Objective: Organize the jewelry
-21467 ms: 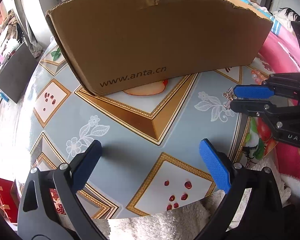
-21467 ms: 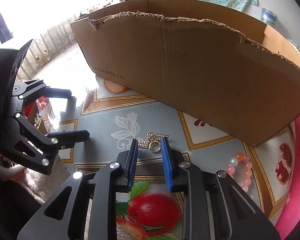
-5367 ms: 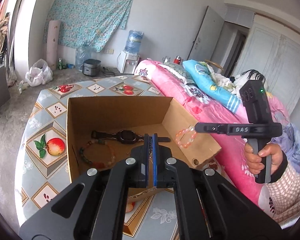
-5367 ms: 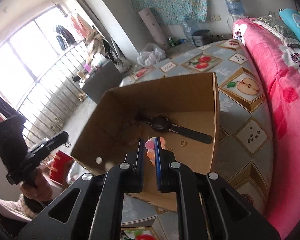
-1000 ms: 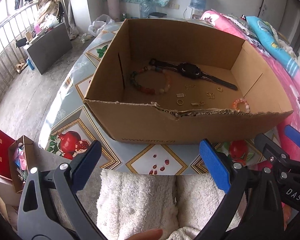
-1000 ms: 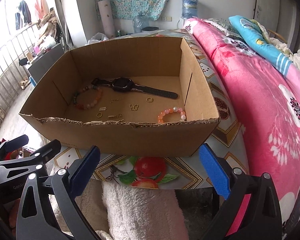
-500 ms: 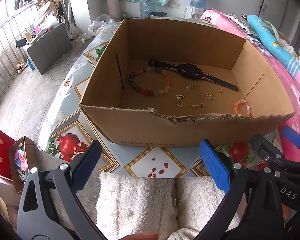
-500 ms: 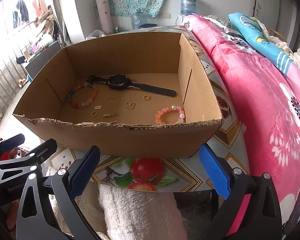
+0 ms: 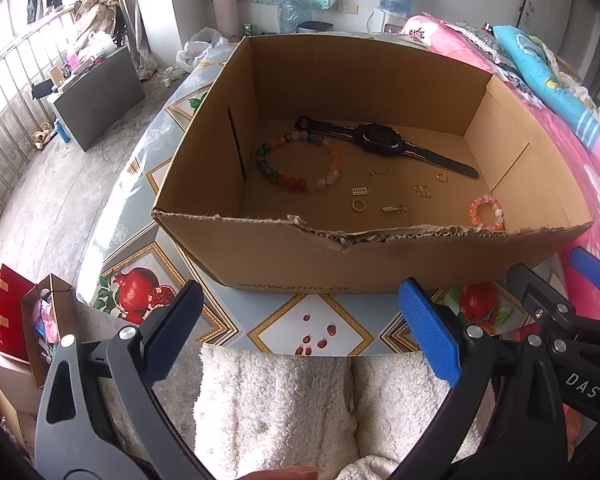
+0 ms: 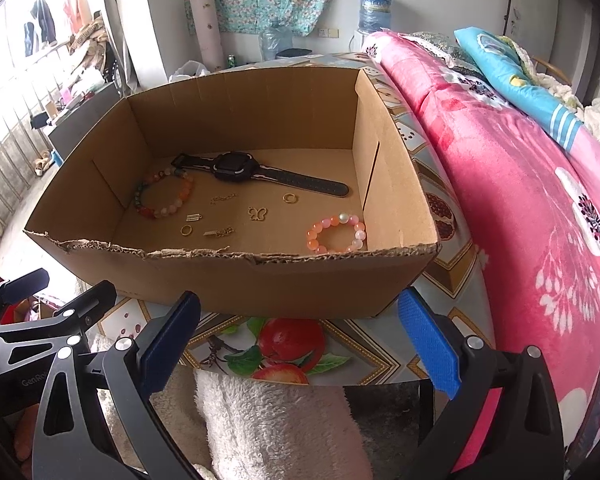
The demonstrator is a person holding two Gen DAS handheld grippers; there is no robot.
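A brown cardboard box (image 9: 380, 262) (image 10: 260, 280) stands on the patterned table. Inside lie a black watch (image 9: 380, 140) (image 10: 236, 168), a multicoloured bead bracelet (image 9: 296, 160) (image 10: 162, 196), a pink bead bracelet (image 9: 486, 212) (image 10: 336, 234) and several small gold pieces (image 9: 392, 200) (image 10: 220, 220). My left gripper (image 9: 304, 344) is open and empty, held back from the box's near wall above the table edge. My right gripper (image 10: 300, 344) is also open and empty, in front of the box; it shows at the right of the left wrist view (image 9: 580, 280).
A white fluffy garment on the person's lap (image 9: 300, 400) (image 10: 268, 420) lies below both grippers. A pink floral blanket (image 10: 540, 200) borders the table on the right. A red gift bag (image 9: 8, 312) and a grey cabinet (image 9: 96, 96) stand on the floor at left.
Both grippers have risen and tilted slightly, so the box interior shows more fully. Nothing in the box has moved, and both grippers stay open.
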